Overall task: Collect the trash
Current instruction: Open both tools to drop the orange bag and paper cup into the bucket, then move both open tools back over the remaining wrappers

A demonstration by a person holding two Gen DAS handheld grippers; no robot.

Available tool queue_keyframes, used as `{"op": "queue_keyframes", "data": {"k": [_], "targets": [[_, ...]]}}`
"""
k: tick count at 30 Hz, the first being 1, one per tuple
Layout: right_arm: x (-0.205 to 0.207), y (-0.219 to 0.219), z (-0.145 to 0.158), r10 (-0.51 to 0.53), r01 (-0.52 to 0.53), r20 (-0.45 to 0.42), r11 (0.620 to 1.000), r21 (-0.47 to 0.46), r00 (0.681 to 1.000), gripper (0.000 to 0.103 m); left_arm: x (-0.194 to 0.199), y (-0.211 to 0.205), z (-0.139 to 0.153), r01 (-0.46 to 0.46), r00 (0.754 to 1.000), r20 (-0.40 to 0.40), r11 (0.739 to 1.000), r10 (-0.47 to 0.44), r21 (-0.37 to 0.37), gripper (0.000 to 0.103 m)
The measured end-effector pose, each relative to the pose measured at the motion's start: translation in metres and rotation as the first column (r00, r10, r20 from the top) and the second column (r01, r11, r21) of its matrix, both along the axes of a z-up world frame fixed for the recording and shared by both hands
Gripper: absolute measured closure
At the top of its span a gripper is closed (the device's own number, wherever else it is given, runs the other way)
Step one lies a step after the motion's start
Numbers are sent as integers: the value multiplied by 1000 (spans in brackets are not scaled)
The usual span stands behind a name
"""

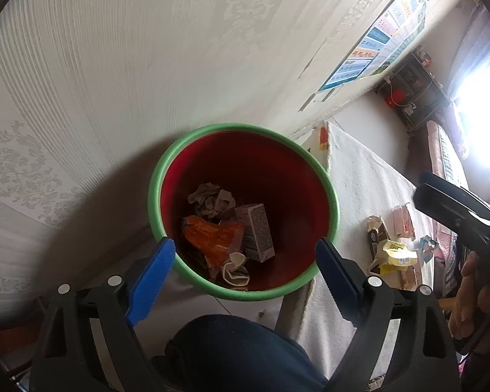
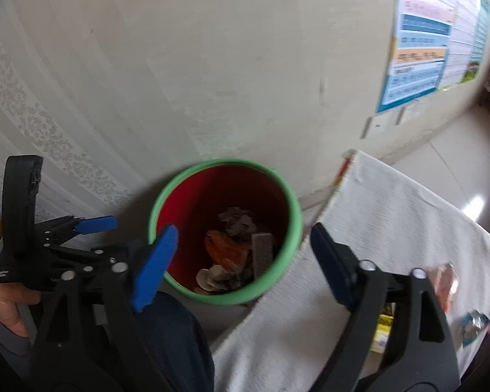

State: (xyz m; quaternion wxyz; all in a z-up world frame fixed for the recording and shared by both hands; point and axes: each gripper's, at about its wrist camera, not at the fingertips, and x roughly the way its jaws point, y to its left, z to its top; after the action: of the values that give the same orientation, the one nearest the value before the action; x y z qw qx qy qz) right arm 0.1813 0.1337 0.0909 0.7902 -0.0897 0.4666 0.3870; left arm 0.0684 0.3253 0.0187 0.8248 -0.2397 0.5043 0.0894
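Both grippers are over the bin, pointed down into it. Left gripper [image 1: 245, 245]: jaws spread wide, nothing between the blue pads, bin mouth framed in the gap. Right gripper [image 2: 241, 232]: jaws also wide apart and empty; that view is a bit motion-blurred.

Bin [image 1: 153, 192]: red inside, green rim, stands on the floor against the patterned wall [image 1: 114, 65], just left of the table edge. Contents, lying at the bottom: crumpled grey paper [image 1: 210, 199] at the far side, a small grey carton [image 1: 259, 232] tilted on the right, an orange wrapper [image 1: 212, 238] in the middle, a crushed white cup [image 1: 233, 269] at the near side.

More trash is on the white-cloth table [image 1: 359, 179] to the right of the bin: a yellow wrapper [image 1: 395, 254], a pink packet [image 1: 403, 222] beyond it, and a small blue-white scrap [image 1: 428, 245] to the right. All loose, well apart from either gripper.

A knee in dark trousers [image 1: 232, 352] sits near, below the bin. A hand [image 1: 470, 300] on the right gripper's handle shows at the right edge of the left wrist view. Colourful poster [image 2: 418, 55] on the far wall, right.
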Motion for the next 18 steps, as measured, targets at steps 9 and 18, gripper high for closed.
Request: {"op": "queue_keyframes", "data": {"k": [9, 18], "targets": [[-13, -77, 11, -116, 116, 31, 993, -2, 993, 11, 0, -51, 27, 47, 998, 49, 999, -48, 27, 10], [-20, -179, 0, -267, 267, 19, 963, -17, 964, 10, 10, -130, 37, 168, 984, 59, 985, -170, 36, 9]]}}
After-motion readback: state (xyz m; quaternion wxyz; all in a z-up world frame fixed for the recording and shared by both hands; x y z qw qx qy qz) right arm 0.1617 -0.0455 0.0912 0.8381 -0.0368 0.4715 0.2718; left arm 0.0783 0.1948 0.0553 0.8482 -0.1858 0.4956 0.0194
